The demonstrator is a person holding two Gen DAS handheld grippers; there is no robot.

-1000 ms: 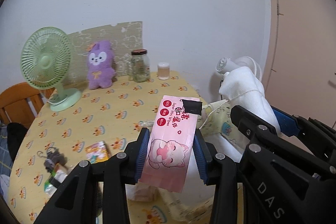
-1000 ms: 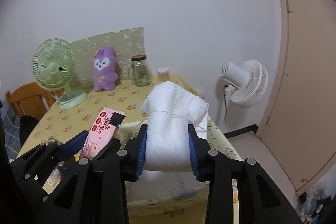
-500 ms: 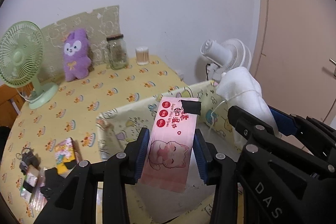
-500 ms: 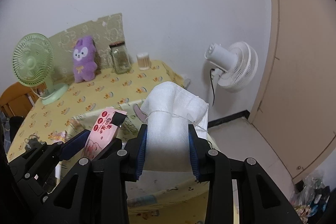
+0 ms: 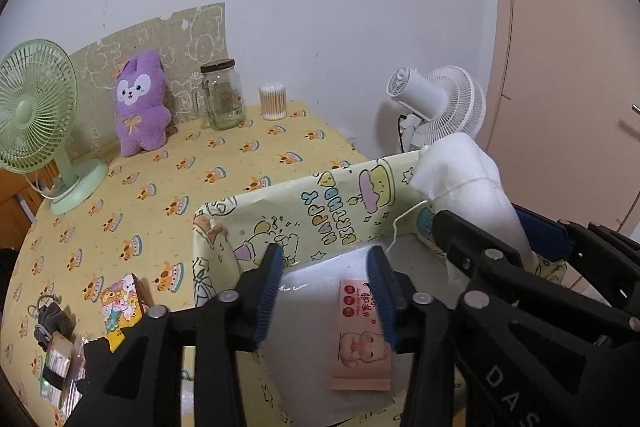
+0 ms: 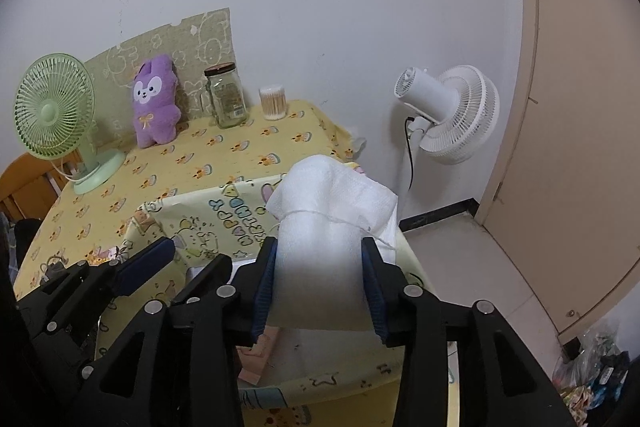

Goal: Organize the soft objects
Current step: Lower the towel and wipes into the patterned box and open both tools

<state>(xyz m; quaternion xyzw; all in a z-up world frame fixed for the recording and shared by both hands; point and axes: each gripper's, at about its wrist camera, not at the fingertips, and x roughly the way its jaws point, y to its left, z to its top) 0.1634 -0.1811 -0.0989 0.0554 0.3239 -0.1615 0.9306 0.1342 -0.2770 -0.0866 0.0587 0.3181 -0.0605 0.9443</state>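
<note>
My left gripper (image 5: 326, 291) is open and empty above a yellow cartoon-print storage box (image 5: 320, 215). A pink wet-wipes pack (image 5: 362, 335) lies flat on the box's white floor, below the jaws. My right gripper (image 6: 318, 283) is shut on a white tied cloth bundle (image 6: 324, 223) and holds it over the same box (image 6: 224, 215). The bundle also shows at the right of the left wrist view (image 5: 468, 183). A purple plush toy (image 5: 140, 103) stands at the back of the table.
On the yellow tablecloth stand a green desk fan (image 5: 36, 119), a glass jar (image 5: 222, 95) and a cotton-swab tub (image 5: 273, 101). Small packets (image 5: 120, 303) and keys (image 5: 50, 323) lie at the left. A white floor fan (image 6: 448, 115) stands by the door.
My left gripper opened and let go of the pink wipes pack, which dropped into the box. Both grippers moved over the box. The right gripper still holds the bundle.
</note>
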